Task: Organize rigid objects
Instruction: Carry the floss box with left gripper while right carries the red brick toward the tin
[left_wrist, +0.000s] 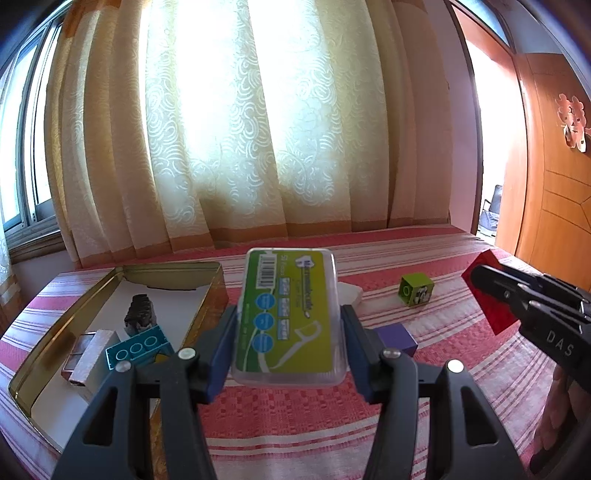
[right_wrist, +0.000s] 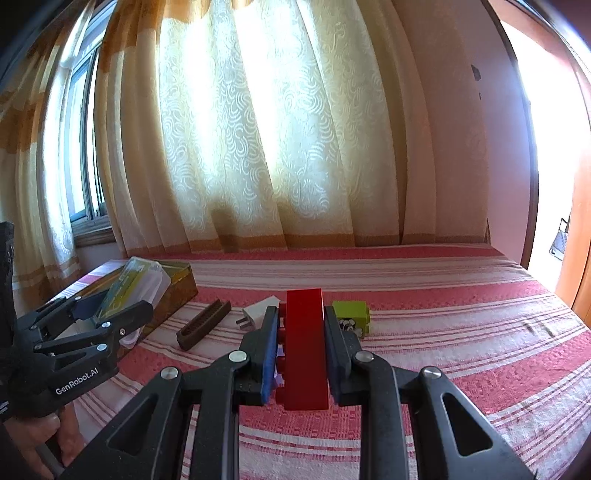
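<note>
The floss pick box (left_wrist: 290, 317) is in the air, squeezed between the two fingers of the left gripper (left_wrist: 288, 332). It hangs just to the right of the gold tin (left_wrist: 59, 325), a bit above the striped red cloth (left_wrist: 424, 387). The box is clear, smooth plastic, so it could slip out if it bumps the tin's wall on the way in.

The tin already has a teal brick (left_wrist: 138, 347), a dark bumpy piece (left_wrist: 139, 310) and a pinkish block (left_wrist: 88, 356) inside. The box is big, so it might land on top of them and tip.

The right gripper (right_wrist: 300, 349) is squeezing a red brick (right_wrist: 304, 347), held up off the cloth. Both grippers may head for the same tin, so they could bang together.

A green cube (right_wrist: 351, 315), a white plug (right_wrist: 258, 312), a brown comb-like strip (right_wrist: 203, 323) and a purple block (left_wrist: 397, 338) lie on the cloth.
</note>
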